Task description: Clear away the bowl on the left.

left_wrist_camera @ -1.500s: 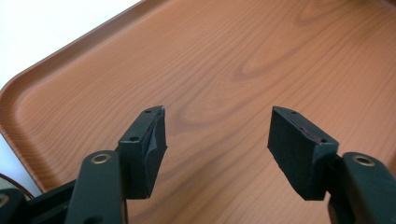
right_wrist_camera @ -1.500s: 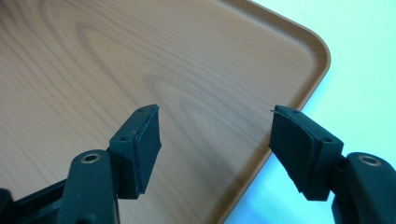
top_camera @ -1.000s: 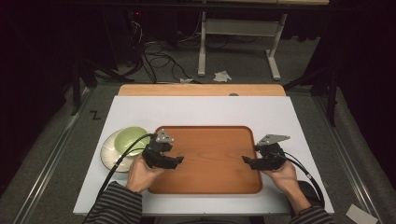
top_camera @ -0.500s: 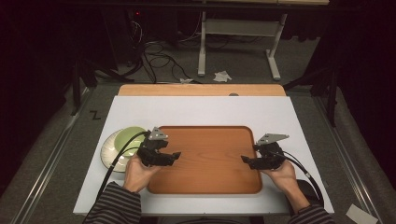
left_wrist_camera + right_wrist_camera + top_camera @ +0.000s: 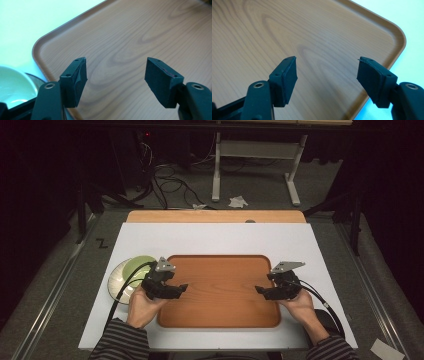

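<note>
A white rectangular tabletop [image 5: 220, 240] with a pale wooden strip [image 5: 215, 216] along its far edge stands on grey carpet in a dark room; a tangle of black cables [image 5: 170, 175] and a white metal stand [image 5: 255, 165] lie on the floor beyond that strip.

A brown wood-grain rectangular tray with a raised rim and rounded corners [image 5: 220, 270] lies flat at the near middle of the tabletop. Its whole bed is bare. White tabletop shows on all four sides of the tray, widest on the far side. Just left of the tray sits a pale green round plate [image 5: 131, 269], close to the tray's rim.

The left gripper [image 5: 181, 288] hangs over the tray's left edge, held in the person's left hand [image 5: 142, 306], pointing inward to the right. Its jaws stand wide apart with nothing between them, above the tray's near-left corner. The right gripper [image 5: 259, 291] mirrors it over the tray's right edge, in the right hand [image 5: 300, 306], jaws likewise spread and empty. Striped sleeves [image 5: 120, 342] cover both forearms.
</note>
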Motion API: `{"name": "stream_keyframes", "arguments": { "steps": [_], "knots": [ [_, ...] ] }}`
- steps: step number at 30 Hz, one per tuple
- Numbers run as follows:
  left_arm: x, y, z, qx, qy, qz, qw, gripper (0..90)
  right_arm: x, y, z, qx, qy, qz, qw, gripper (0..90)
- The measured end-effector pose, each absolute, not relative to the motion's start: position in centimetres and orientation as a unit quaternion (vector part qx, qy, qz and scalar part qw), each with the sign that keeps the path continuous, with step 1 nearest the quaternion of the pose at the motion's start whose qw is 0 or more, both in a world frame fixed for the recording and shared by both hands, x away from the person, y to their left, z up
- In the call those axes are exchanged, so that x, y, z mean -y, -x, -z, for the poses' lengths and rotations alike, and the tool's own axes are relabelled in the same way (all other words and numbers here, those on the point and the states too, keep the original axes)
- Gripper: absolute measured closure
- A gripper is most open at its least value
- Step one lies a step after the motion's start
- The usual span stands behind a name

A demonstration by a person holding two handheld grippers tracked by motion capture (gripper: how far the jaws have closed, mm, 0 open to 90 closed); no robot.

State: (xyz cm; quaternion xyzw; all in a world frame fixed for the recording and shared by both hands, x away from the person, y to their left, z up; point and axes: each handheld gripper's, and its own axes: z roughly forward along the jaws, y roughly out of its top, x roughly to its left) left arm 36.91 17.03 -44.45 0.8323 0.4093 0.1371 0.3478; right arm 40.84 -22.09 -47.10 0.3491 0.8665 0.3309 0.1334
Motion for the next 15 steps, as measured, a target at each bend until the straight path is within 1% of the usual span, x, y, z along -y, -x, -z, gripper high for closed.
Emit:
{"name": "stream_keyframes", "arguments": {
  "steps": [8,11,13,15],
  "knots": [
    [-18.3,-37.0,43.9,-0.422,-0.819,-0.138,0.364,34.2,22.3,-41.1,47.1,-0.864,-0.356,-0.331,0.130,33.8],
    [-19.2,-37.1,43.6,-0.436,-0.807,-0.141,0.372,34.6,22.4,-41.2,47.2,-0.865,-0.359,-0.328,0.125,33.8],
    [-20.1,-36.9,43.3,-0.450,-0.792,-0.146,0.386,35.6,22.4,-41.0,47.1,-0.866,-0.357,-0.327,0.126,33.9],
    [-20.4,-36.7,43.1,-0.454,-0.788,-0.151,0.388,35.8,22.3,-41.0,47.1,-0.865,-0.358,-0.328,0.128,33.8]
  ]
}}
